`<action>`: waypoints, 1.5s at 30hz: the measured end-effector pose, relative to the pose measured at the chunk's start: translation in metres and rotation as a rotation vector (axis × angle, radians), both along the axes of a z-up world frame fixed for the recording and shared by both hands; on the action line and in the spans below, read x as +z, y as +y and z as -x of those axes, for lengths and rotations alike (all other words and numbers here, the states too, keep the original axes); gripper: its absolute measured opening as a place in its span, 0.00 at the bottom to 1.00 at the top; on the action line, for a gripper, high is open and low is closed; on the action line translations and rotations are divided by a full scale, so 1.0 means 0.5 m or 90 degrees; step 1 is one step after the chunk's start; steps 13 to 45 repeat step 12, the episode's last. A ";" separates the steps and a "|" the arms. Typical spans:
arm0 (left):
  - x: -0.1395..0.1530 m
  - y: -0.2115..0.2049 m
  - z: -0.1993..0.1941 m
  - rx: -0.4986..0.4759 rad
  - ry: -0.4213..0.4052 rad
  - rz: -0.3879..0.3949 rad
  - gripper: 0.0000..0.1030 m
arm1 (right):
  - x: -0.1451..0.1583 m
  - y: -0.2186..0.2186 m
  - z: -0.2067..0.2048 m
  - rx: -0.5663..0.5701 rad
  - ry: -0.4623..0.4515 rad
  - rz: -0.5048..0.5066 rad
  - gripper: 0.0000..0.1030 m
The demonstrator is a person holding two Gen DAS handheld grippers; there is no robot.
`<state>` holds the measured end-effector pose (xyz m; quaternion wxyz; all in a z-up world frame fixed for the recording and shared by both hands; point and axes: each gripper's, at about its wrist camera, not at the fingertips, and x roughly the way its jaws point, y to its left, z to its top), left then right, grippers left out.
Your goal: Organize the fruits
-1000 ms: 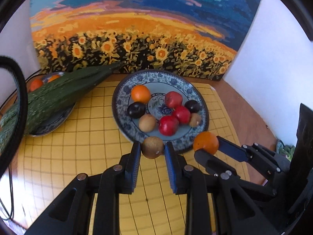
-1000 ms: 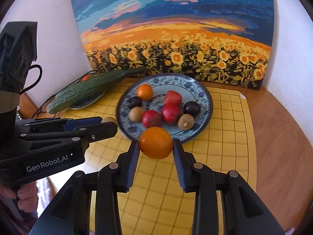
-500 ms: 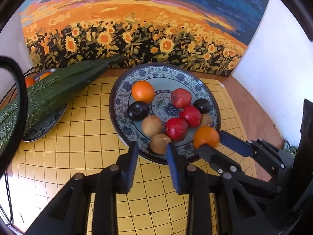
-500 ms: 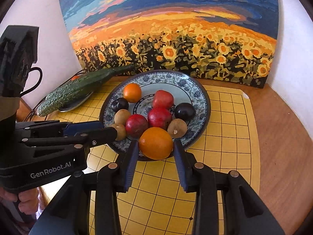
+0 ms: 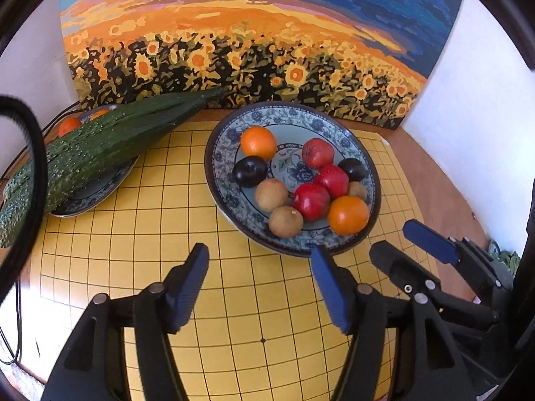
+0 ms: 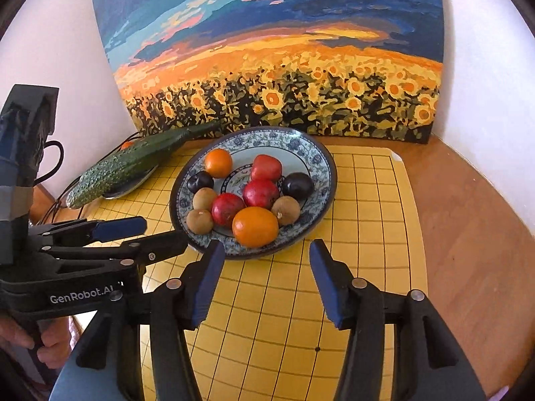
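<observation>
Left wrist view, left tool opening, empty, right tool likewise.

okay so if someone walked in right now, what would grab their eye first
Probably the big sunflower painting leaning on the wall behind everything. Then the blue patterned plate on the yellow grid mat, piled with oranges, red fruit and dark plums, and the huge cucumber lying across a second plate at the left.

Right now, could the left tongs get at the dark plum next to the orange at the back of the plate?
Probably yes. The left tongs are empty, jaws opening, just short of the plate. The plum sits on their side, with only two brown fruits in front, likely cleared from above.
</observation>
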<state>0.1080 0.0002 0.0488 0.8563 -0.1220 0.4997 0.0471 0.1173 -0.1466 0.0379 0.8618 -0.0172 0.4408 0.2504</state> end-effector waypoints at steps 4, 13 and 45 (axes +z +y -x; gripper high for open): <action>-0.001 0.002 0.009 0.008 0.002 -0.006 0.69 | -0.006 -0.008 0.007 -0.009 0.009 0.000 0.53; -0.012 0.005 0.026 0.016 0.024 -0.003 0.69 | -0.014 -0.017 0.015 -0.016 0.016 0.009 0.53; -0.012 0.005 0.026 0.016 0.024 -0.003 0.69 | -0.014 -0.017 0.015 -0.016 0.016 0.009 0.53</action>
